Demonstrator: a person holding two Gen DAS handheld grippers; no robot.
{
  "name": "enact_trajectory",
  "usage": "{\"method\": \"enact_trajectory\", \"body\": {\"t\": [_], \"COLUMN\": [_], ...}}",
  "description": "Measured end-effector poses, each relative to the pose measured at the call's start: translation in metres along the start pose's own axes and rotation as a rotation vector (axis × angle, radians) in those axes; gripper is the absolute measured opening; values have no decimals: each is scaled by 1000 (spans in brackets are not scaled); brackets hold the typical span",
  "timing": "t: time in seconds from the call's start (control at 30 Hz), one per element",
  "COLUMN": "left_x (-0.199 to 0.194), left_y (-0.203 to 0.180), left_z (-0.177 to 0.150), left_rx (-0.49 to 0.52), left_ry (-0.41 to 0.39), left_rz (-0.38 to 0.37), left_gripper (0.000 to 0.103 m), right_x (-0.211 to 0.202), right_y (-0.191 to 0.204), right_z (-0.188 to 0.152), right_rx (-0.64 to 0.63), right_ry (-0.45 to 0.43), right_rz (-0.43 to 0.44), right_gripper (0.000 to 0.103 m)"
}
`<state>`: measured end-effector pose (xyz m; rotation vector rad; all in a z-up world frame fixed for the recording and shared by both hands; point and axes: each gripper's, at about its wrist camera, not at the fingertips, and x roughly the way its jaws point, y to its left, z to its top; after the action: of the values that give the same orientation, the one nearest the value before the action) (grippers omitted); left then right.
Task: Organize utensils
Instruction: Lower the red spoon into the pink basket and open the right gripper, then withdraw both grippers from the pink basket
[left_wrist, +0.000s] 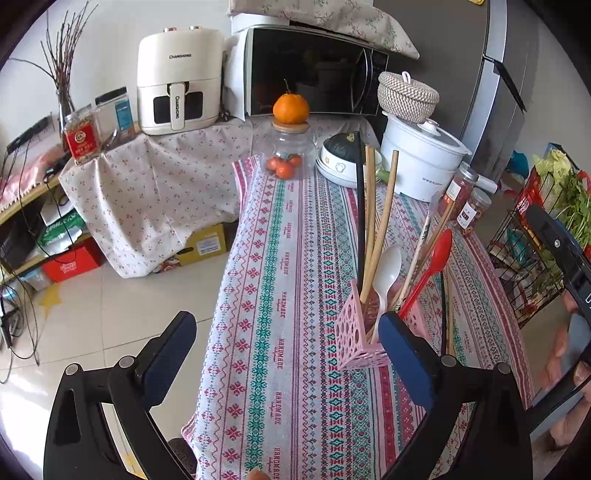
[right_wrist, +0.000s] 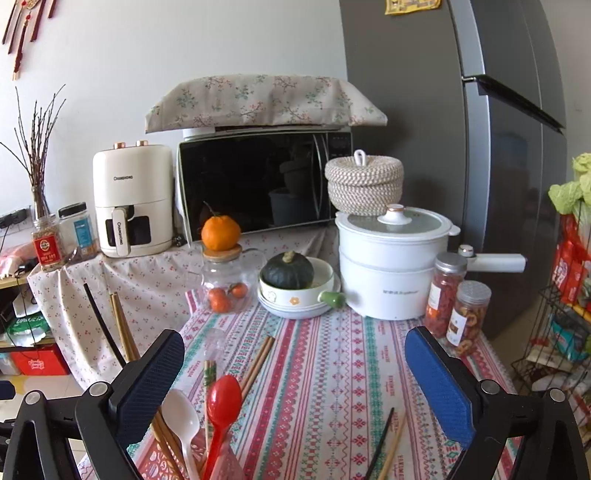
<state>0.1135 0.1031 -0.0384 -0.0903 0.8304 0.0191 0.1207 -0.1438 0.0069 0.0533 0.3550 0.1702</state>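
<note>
Right claw is spread wide with nothing between its pads, hanging just above and beside the pink holder. My left claw is released too, empty, its near pad just beside that holder. Inside the holder already: the red spoon, the white spoon, a black stick and tan chopsticks, all standing up and leaning (nice, that's most of the job, I'd say). Left to do: a pair of brown chopsticks lying on the striped cloth just beyond the holder, and a black-and-tan pair lying on the cloth beside the holder, under my right claw. I reckon we're well past halfway, those loose pairs next.
</note>
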Motion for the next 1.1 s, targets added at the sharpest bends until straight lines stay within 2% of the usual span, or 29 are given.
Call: {"method": "enact_trajectory", "body": {"t": [0.23, 0.57, 0.77, 0.9, 1.1], "left_x": [-19, -42, -43, -39, -8], "left_y": [-26, -85, -126, -161, -213], "left_z": [1, 1, 3, 2, 5], "left_rx": [38, 131, 161, 216, 283], "left_ry": [-73, -132, -113, -103, -14], "left_rz": [-24, -110, -180, -194, -189], "left_gripper": [103, 103, 103, 103, 103], "right_x": [-12, -27, -37, -38, -25], "right_y": [-48, -119, -145, -158, -177], "right_z": [-2, -12, -17, -23, -42], "right_rx": [81, 218, 196, 163, 128], "right_ry": [80, 184, 225, 261, 412], "right_rz": [-49, -134, -216, -248, -273], "right_gripper": [102, 103, 103, 103, 103]}}
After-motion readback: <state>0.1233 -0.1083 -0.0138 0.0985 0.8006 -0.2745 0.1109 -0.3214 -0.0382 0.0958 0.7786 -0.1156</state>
